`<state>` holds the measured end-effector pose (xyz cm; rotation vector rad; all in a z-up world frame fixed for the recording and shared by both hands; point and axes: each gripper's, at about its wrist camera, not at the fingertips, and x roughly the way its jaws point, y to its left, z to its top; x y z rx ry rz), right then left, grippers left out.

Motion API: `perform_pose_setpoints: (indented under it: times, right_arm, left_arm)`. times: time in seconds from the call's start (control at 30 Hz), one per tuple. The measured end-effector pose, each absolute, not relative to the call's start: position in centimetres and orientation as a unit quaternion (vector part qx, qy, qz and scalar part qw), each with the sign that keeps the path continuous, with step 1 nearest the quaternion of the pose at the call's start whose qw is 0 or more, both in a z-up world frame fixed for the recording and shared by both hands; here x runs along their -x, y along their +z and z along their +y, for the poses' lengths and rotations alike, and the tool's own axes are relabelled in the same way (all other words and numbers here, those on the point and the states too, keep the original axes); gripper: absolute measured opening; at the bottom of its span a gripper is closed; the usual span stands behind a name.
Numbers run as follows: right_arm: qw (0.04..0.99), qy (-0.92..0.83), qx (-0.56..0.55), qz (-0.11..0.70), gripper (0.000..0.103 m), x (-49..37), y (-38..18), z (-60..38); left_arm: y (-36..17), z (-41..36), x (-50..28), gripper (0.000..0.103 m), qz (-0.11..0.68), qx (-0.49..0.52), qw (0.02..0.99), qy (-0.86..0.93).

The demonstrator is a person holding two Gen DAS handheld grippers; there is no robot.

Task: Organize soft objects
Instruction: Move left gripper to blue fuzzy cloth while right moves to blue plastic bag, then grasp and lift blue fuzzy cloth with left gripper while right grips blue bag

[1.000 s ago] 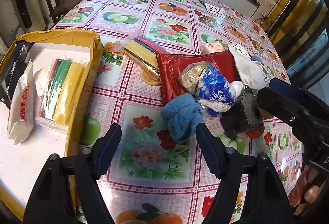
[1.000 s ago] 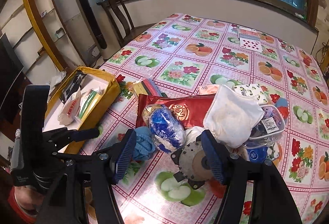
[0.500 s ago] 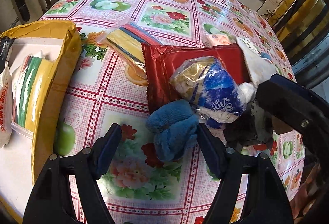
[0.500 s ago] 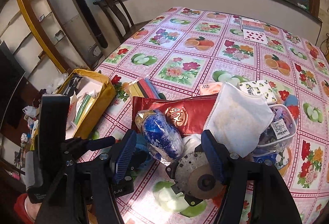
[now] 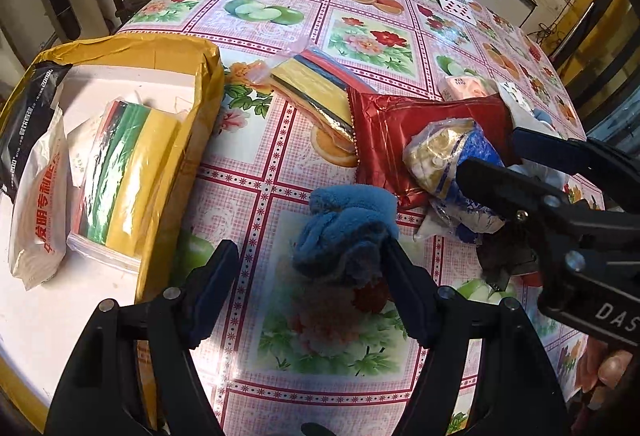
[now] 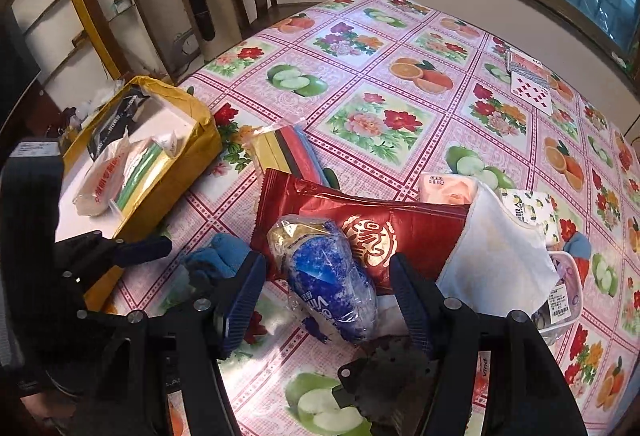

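- Blue cloth (image 5: 346,226): a crumpled soft bundle lying on the desk (image 5: 360,16), just near-left of the red packet (image 5: 404,132) and well right of the yellow box (image 5: 160,48). It rests partly between the spread fingers of the left gripper (image 5: 310,276); the right finger (image 5: 404,292) touches or nearly touches its near edge, the left finger (image 5: 212,284) stands clear of it.
- Left gripper: fingers wide apart, holding nothing.
- Blue wrapped pack (image 6: 332,276): lies across the near edge of the red packet, between the parted fingers of the right gripper (image 6: 328,300), which holds nothing. Whether those fingers touch the wrapper cannot be told.
- Step in hand, as judged: the approach to a pick, each gripper lined up on one soft item, no grasp made.
- Next move, as judged: the left gripper needs to advance until the cloth sits centred, then close on its bulk, lift, and carry it left to the box; a shallow pinch may catch only a loose fold.
- Yellow box: at the left edge of the desk, already holding a white packet (image 5: 38,204), a black pouch (image 5: 28,108) and a striped pack (image 5: 120,172).
- Surroundings: a second striped pack (image 5: 316,84) beyond the red packet, a white cloth (image 6: 500,256) to its right, a dark toothed disc (image 6: 384,376) near the right gripper, and playing cards (image 6: 532,86) far right.
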<state>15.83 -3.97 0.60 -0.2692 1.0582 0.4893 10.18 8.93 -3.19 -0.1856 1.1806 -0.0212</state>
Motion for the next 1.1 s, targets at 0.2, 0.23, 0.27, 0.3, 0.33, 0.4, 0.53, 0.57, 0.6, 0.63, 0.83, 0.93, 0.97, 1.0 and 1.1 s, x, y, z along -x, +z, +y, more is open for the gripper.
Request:
perform_pose_setpoints:
  times: [0.2, 0.23, 0.27, 0.3, 0.33, 0.4, 0.53, 0.57, 0.6, 0.63, 0.83, 0.93, 0.97, 1.0, 1.1]
  right_arm:
    - [0.807, 0.23, 0.155, 0.521, 0.058, -16.3, -1.2, -3.4]
    - [0.804, 0.231, 0.159, 0.524, 0.052, -16.3, -1.4, -3.2]
    - [0.801, 0.231, 0.164, 0.527, 0.051, -16.3, -1.6, -3.0]
    - [0.799, 0.231, 0.171, 0.528, 0.049, -16.2, -1.8, -2.8]
    - [0.798, 0.23, 0.179, 0.528, 0.046, -16.1, -1.9, -2.5]
    - [0.796, 0.228, 0.19, 0.528, 0.039, -15.9, -2.0, -2.1]
    - [0.794, 0.223, 0.195, 0.531, 0.035, -15.9, -2.3, -1.9]
    - [0.794, 0.222, 0.194, 0.532, 0.035, -15.8, -2.3, -2.0]
    - [0.794, 0.222, 0.193, 0.531, 0.035, -15.7, -2.4, -2.0]
    - [0.796, 0.222, 0.19, 0.53, 0.035, -15.6, -2.3, -2.2]
    - [0.806, 0.222, 0.162, 0.525, 0.034, -15.4, -2.1, -2.9]
    - [0.81, 0.224, 0.149, 0.521, 0.034, -15.3, -1.7, -3.2]
    - [0.81, 0.225, 0.145, 0.521, 0.034, -15.2, -1.5, -3.3]
    - [0.812, 0.225, 0.143, 0.519, 0.034, -15.2, -1.4, -3.4]
    - [0.813, 0.226, 0.134, 0.519, 0.034, -15.0, -1.1, -3.6]
  left_arm:
    - [-3.3, 7.8, -10.5, 0.074, 0.551, 0.075, 0.831, -0.032]
    - [-3.5, 7.6, -10.5, 0.074, 0.555, 0.076, 0.827, -0.042]
    - [-3.8, 7.4, -10.6, 0.074, 0.56, 0.075, 0.824, -0.046]
    - [-4.0, 7.1, -10.6, 0.074, 0.562, 0.071, 0.823, -0.048]
    - [-4.1, 7.0, -10.6, 0.074, 0.563, 0.066, 0.822, -0.049]
    - [-4.4, 6.9, -10.6, 0.073, 0.563, 0.066, 0.822, -0.048]
    - [-4.3, 7.1, -10.9, 0.067, 0.559, 0.064, 0.825, -0.044]
    - [-4.3, 7.1, -10.9, 0.061, 0.558, 0.058, 0.827, -0.041]
    - [-4.3, 7.0, -10.8, 0.047, 0.557, 0.048, 0.828, -0.038]
    - [-4.2, 7.0, -10.7, 0.037, 0.556, 0.045, 0.829, -0.035]
    - [-4.1, 7.4, -10.4, 0.026, 0.556, 0.037, 0.83, -0.032]
    - [-4.0, 7.4, -10.1, 0.025, 0.553, 0.034, 0.832, -0.031]
    - [-4.0, 7.4, -10.1, 0.025, 0.552, 0.033, 0.832, -0.03]
    - [-3.9, 7.4, -10.0, 0.024, 0.55, 0.033, 0.834, -0.028]
    - [-3.6, 7.5, -9.7, 0.024, 0.546, 0.032, 0.837, -0.026]
